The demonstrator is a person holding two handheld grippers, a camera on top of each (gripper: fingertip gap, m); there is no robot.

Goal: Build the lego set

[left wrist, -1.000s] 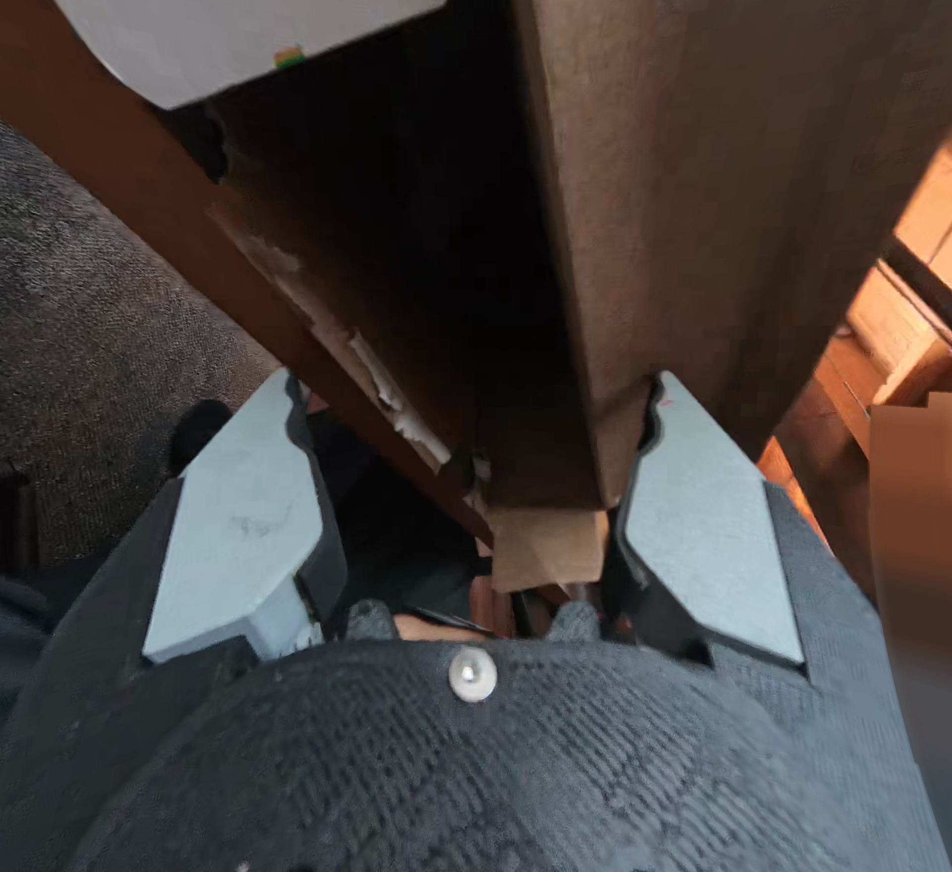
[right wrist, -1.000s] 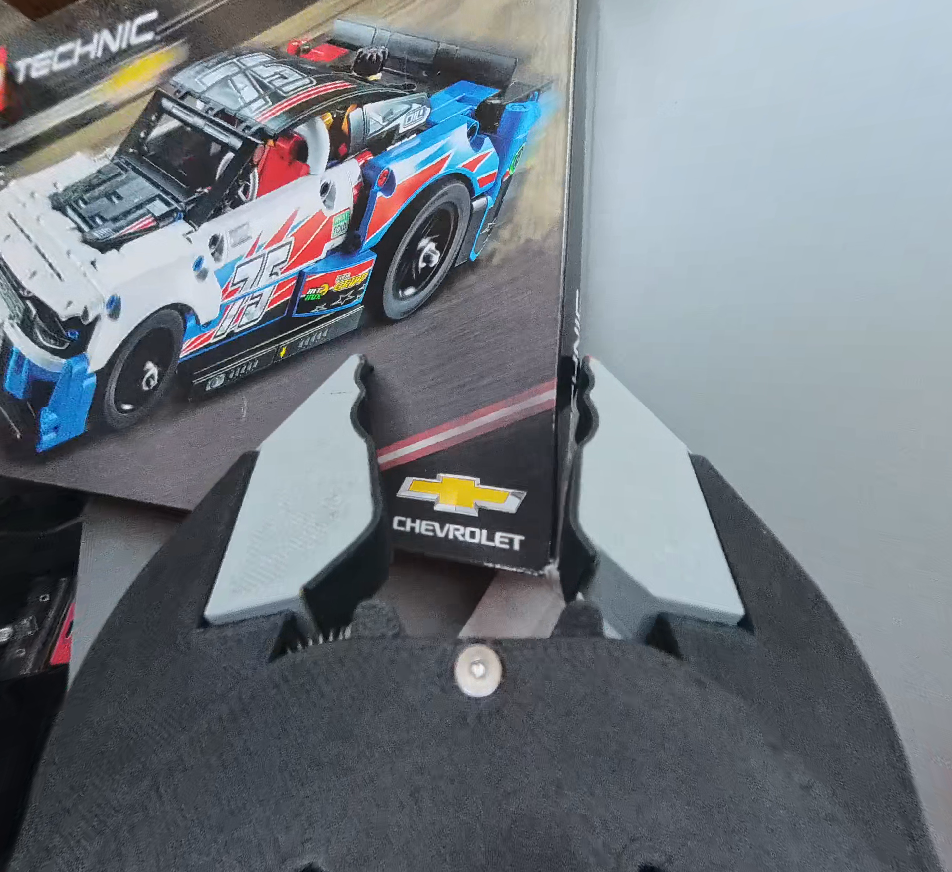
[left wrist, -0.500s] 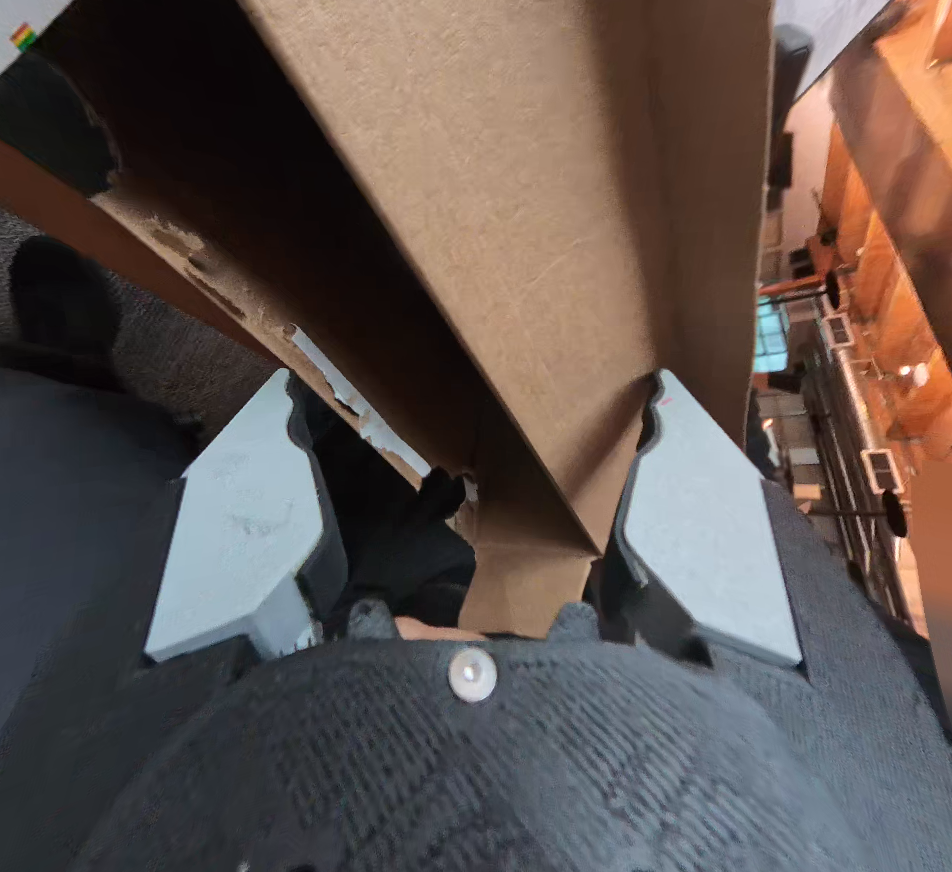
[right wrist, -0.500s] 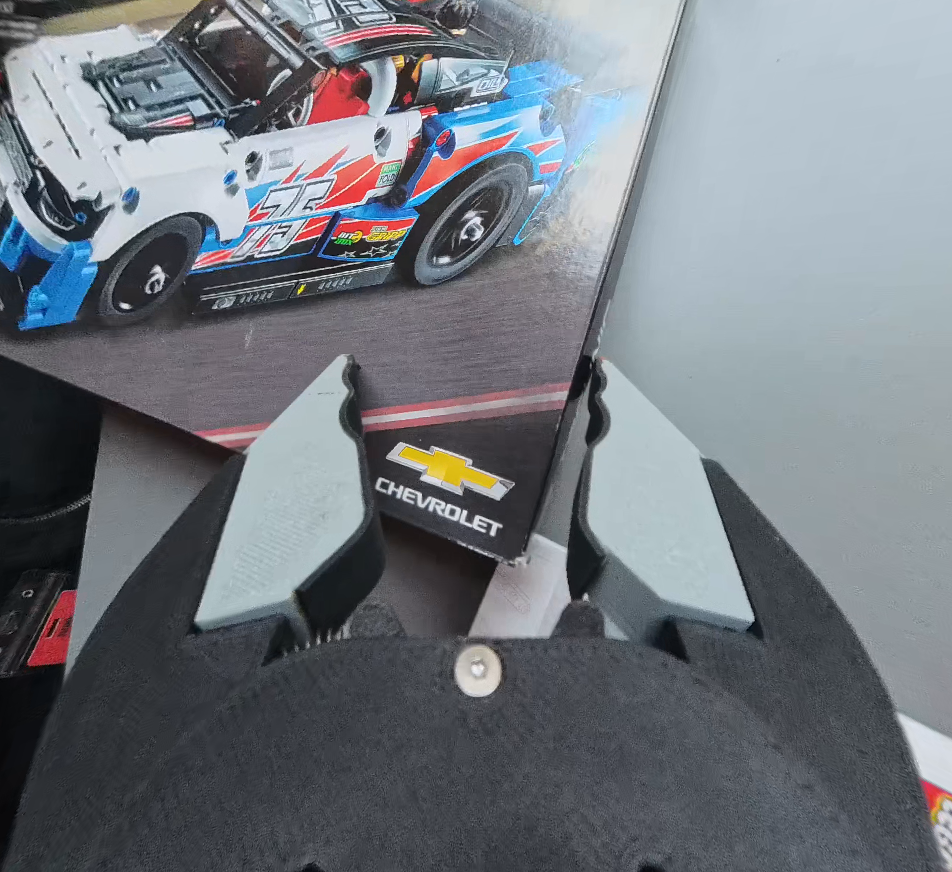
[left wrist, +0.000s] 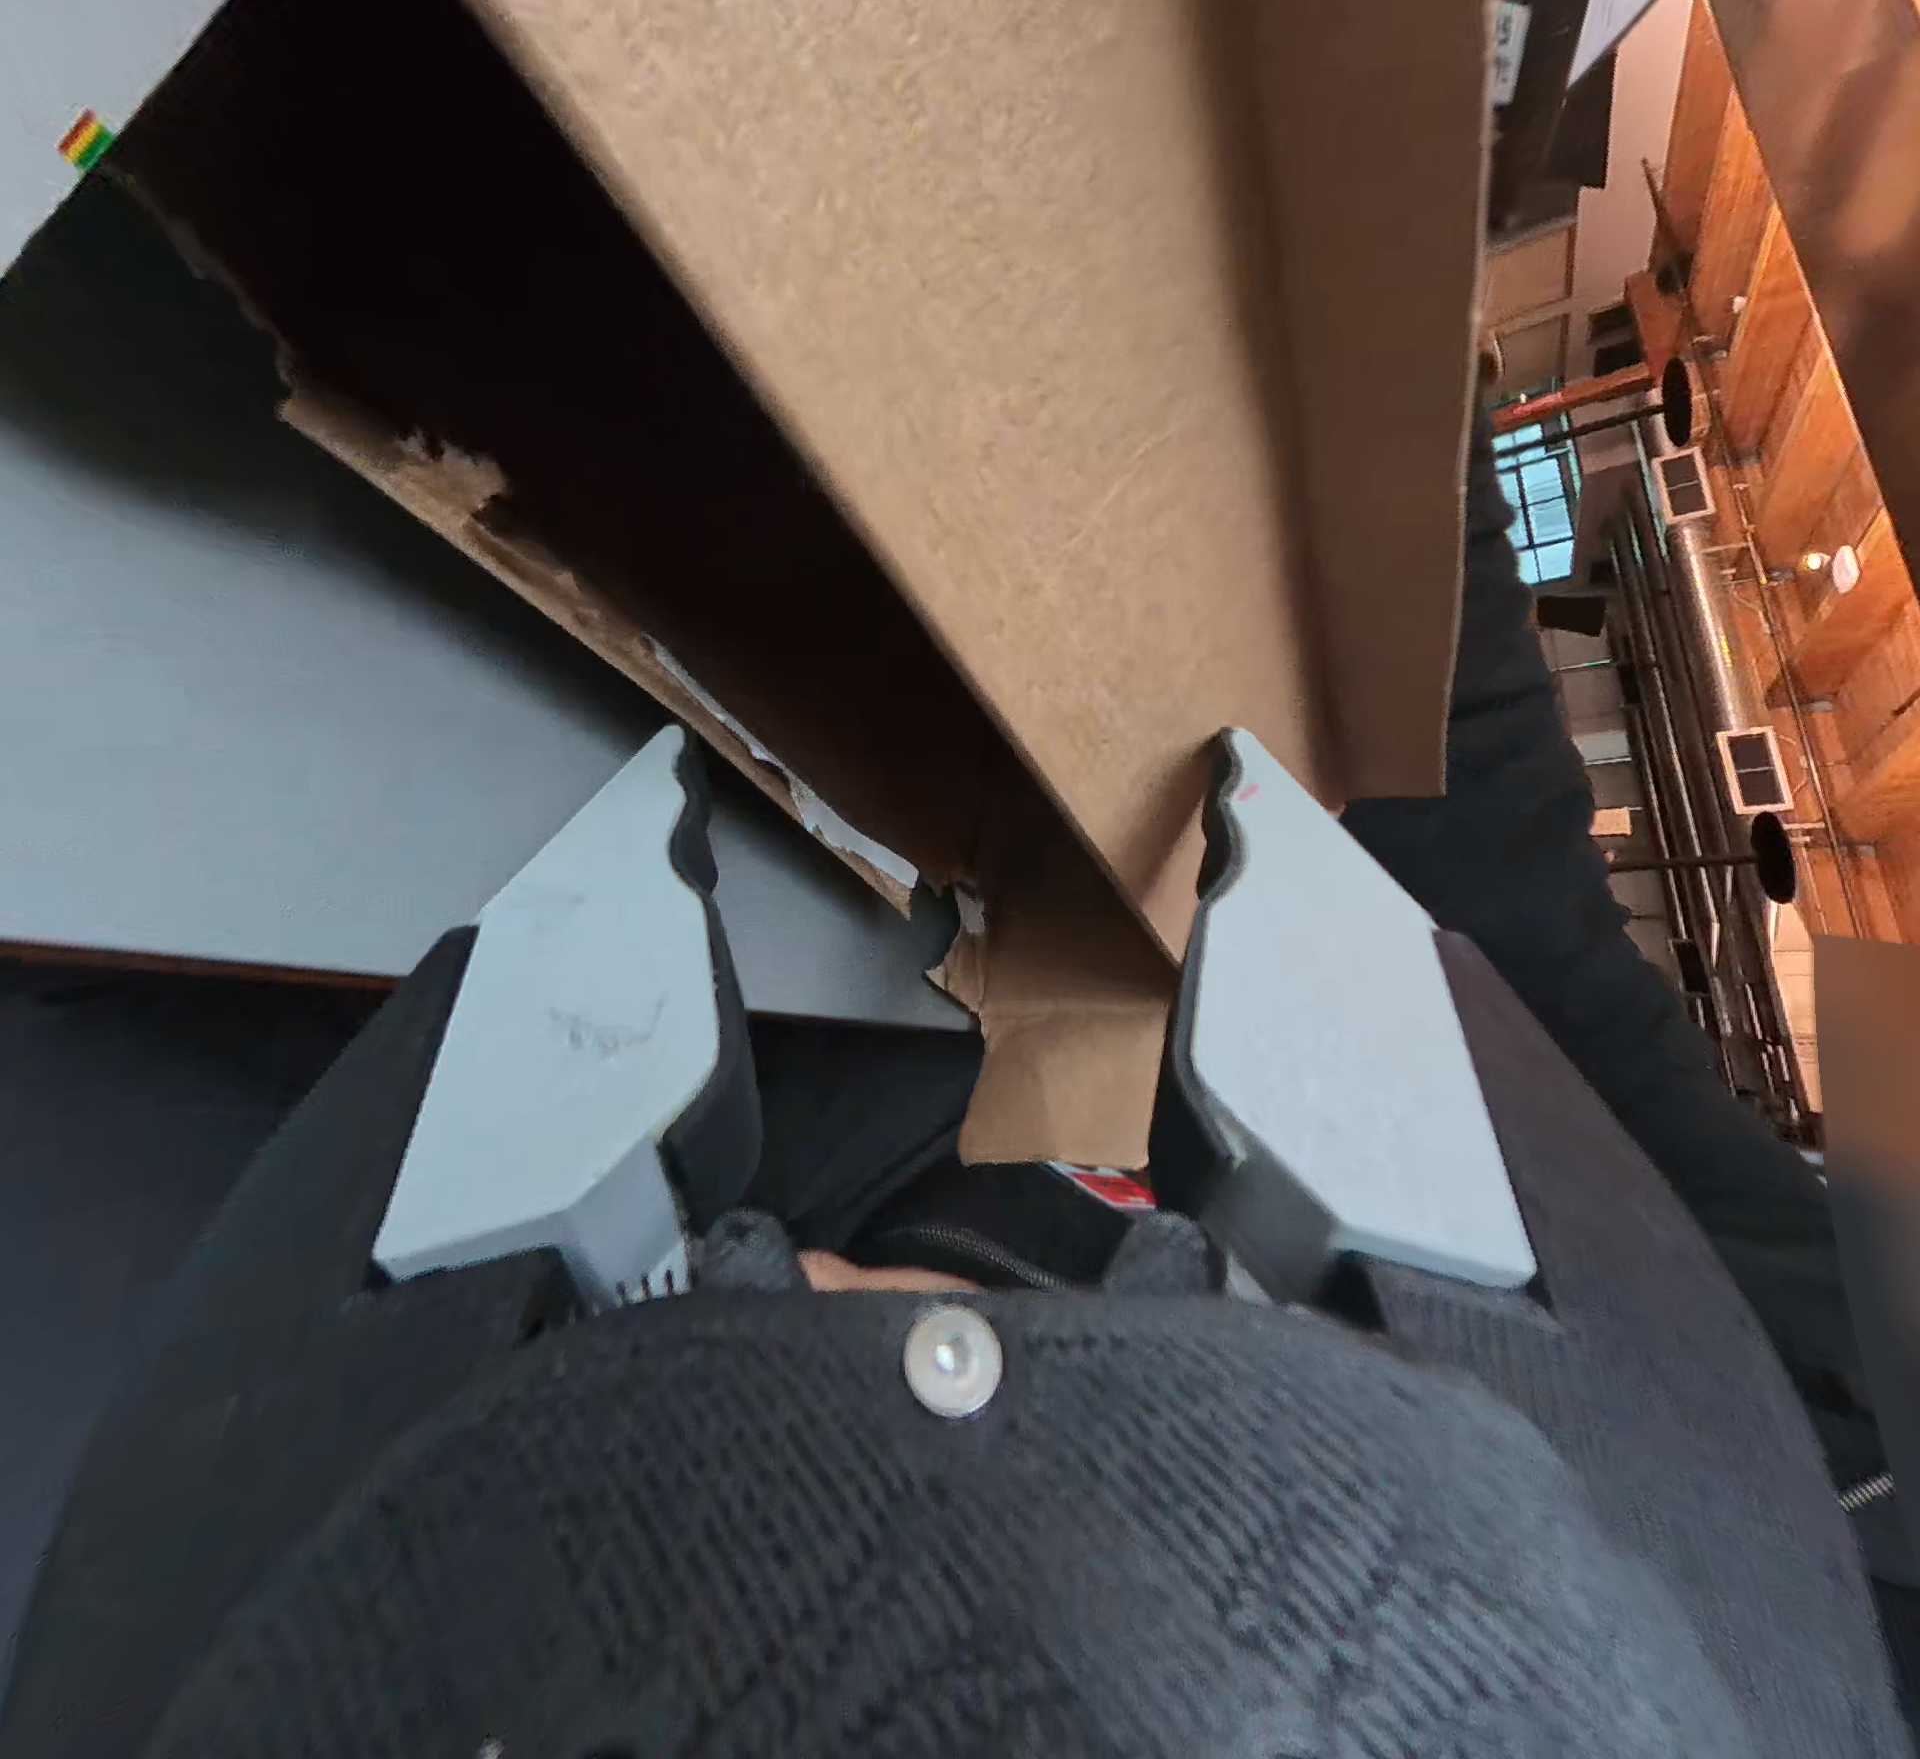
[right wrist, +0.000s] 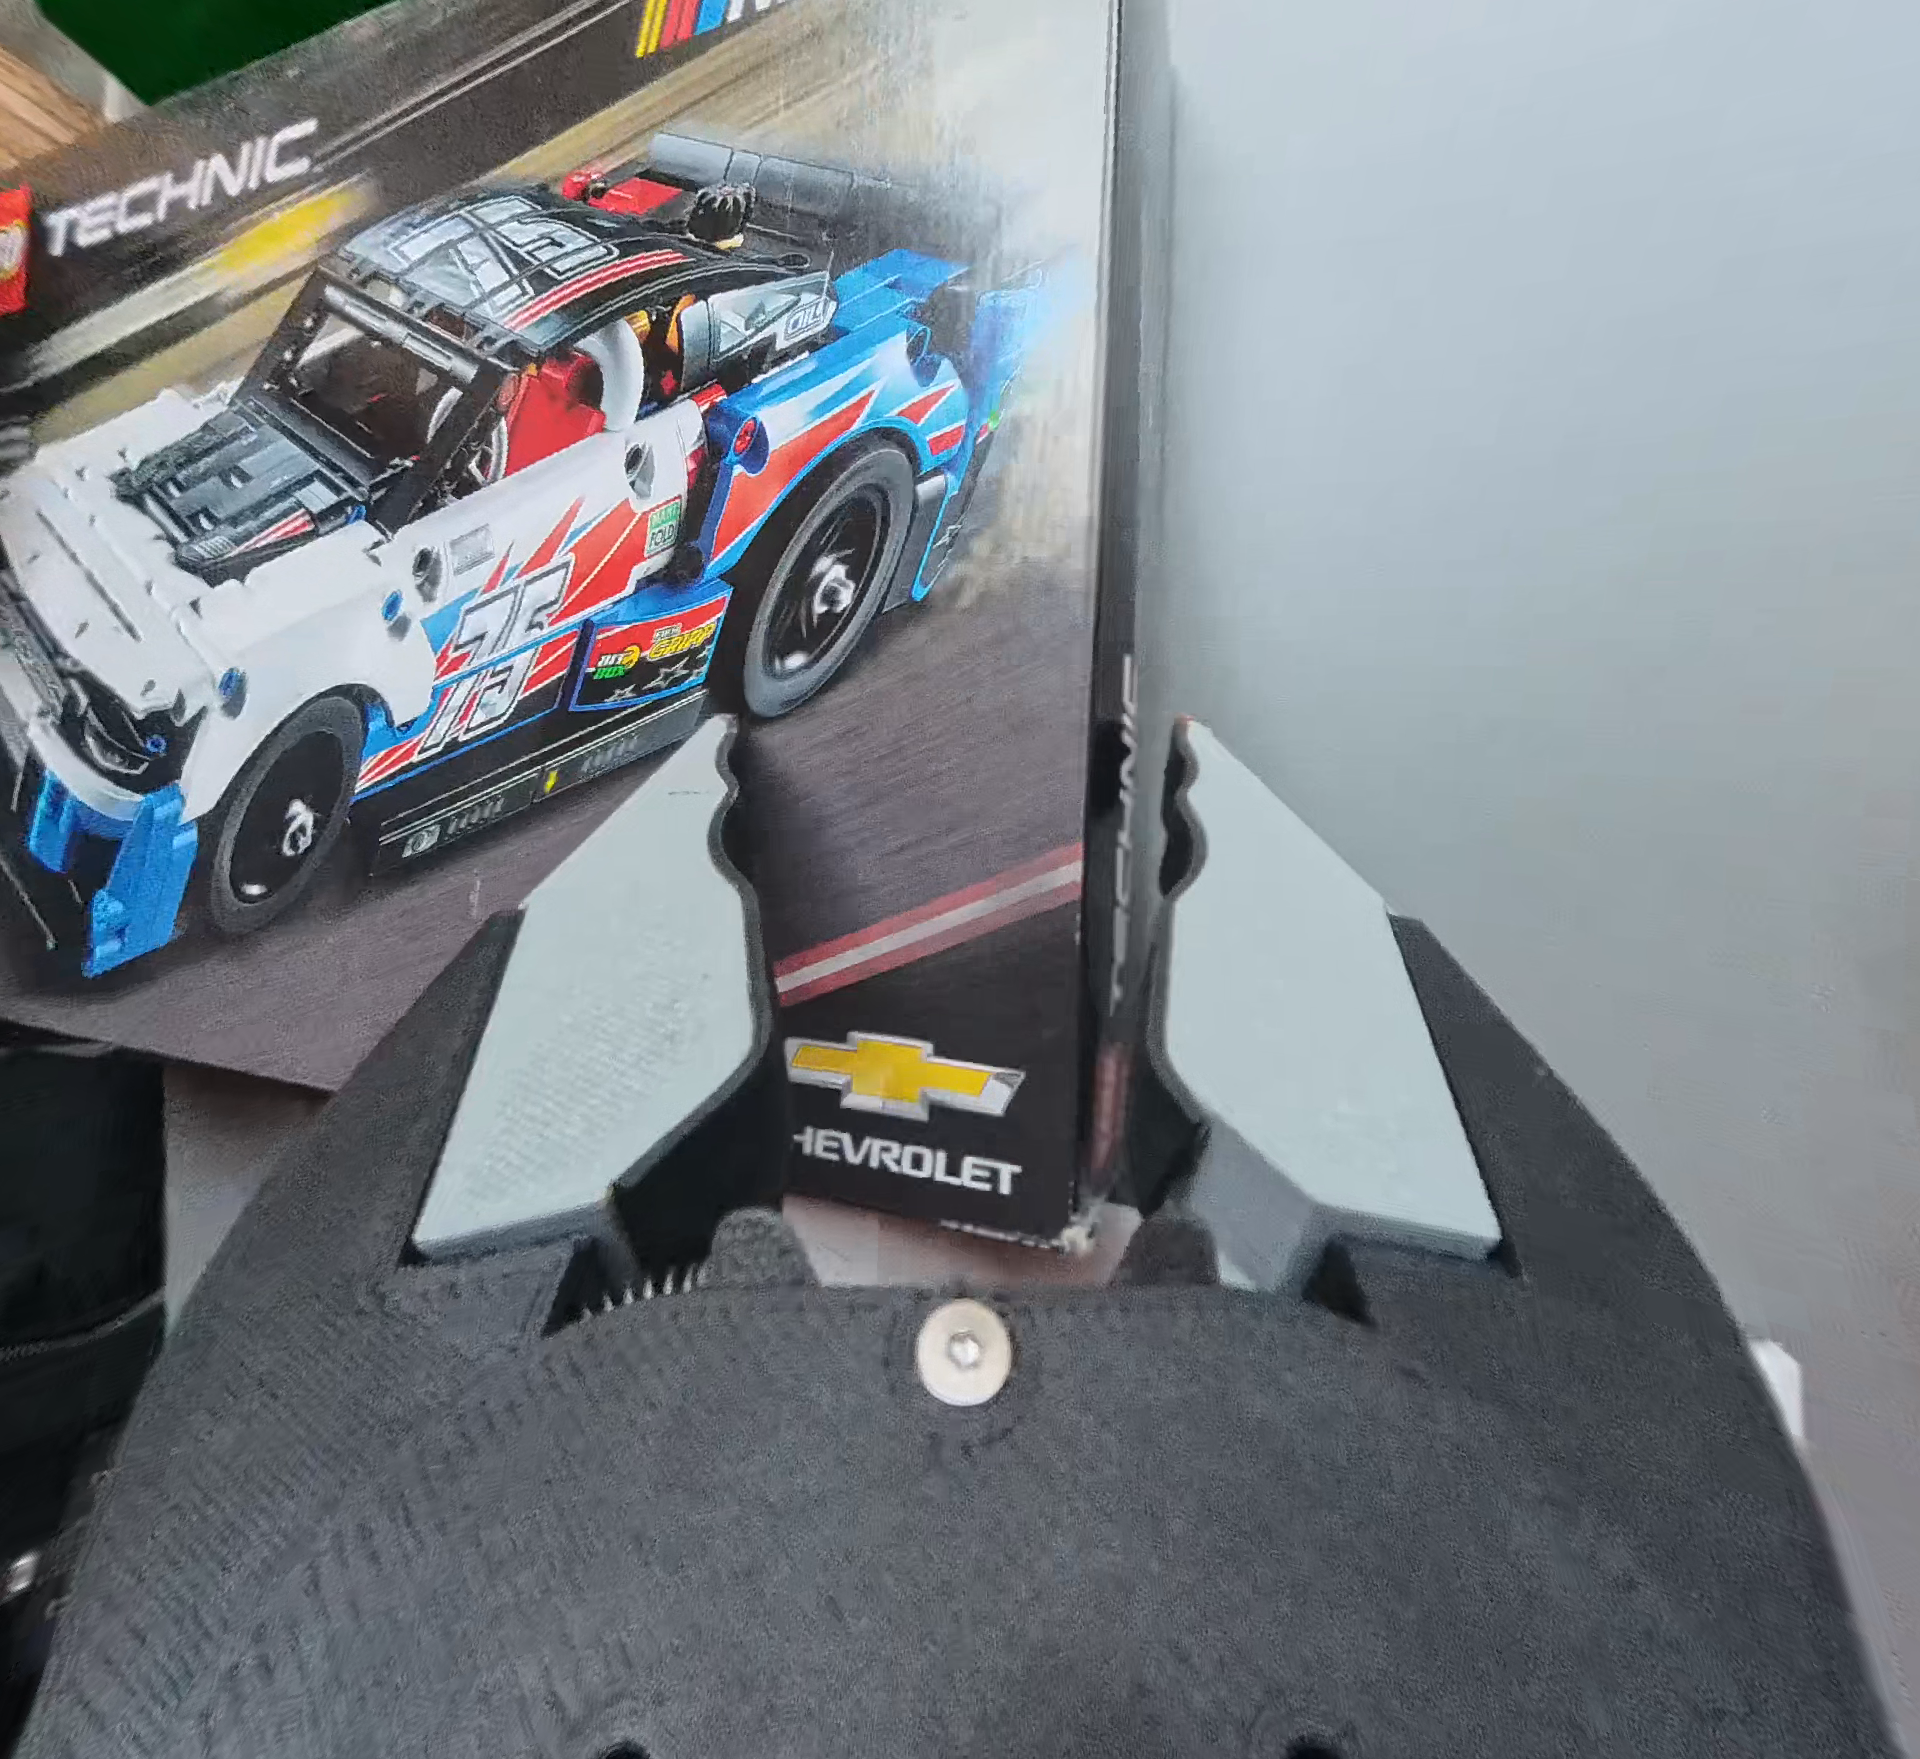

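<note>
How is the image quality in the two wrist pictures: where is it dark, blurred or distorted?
Left wrist view: the inside of the open box is nearly black, its brown wall well lit; the wide lens bends the background at right. Right wrist view: even, soft light on the grey table; the box front is slightly smeared.

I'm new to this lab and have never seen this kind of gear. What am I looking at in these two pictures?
There is no robot here. A person holds a two-finger gripper in each hand, and each gripper carries a camera looking forward along its grey fingers.

The right gripper has a corner of the lego box, printed with a race car, between its fingers. Whether it is squeezing the box is unclear. The grey table lies beyond.

The left gripper looks into the same box's open brown inside, past a torn edge. Its fingers are spread, and one rests against a cardboard panel.
</note>
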